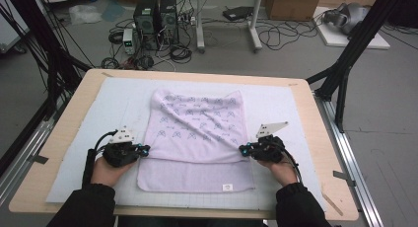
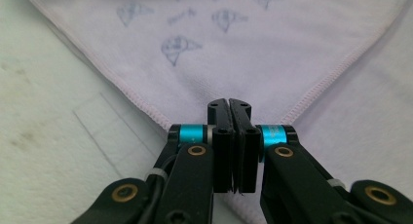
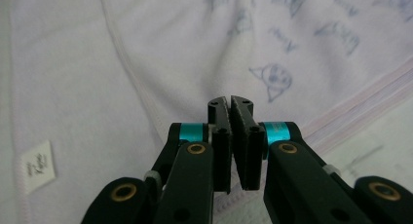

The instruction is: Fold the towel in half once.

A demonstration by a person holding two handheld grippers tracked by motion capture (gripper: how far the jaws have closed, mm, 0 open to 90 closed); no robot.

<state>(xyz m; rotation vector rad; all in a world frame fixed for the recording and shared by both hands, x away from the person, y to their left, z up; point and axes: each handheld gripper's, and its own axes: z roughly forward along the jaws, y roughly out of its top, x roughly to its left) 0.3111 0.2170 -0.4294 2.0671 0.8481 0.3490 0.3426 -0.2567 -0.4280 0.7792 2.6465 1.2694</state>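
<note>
high view: fixed above the person's side, looks forward and down; far off, takes in the whole table (image 1: 64, 138), white mat (image 1: 286, 103), towel (image 1: 197, 133), floor clutter behind.
left gripper view: rides on the left gripper (image 2: 229, 104), looks along its own jaws from the bottom edge; very near, low over the towel (image 2: 234, 53) and mat (image 2: 53, 112).
right gripper view: rides on the right gripper (image 3: 230, 102), same low look along its jaws; very near the towel (image 3: 170, 53), white label (image 3: 38, 171) at left.
shared, high + left: towel's left edge by left gripper (image 1: 145, 149).
shared, high + right: towel's right edge by right gripper (image 1: 241, 149), label (image 1: 226, 187).
shared, both gripper views: printed towel face.
</note>
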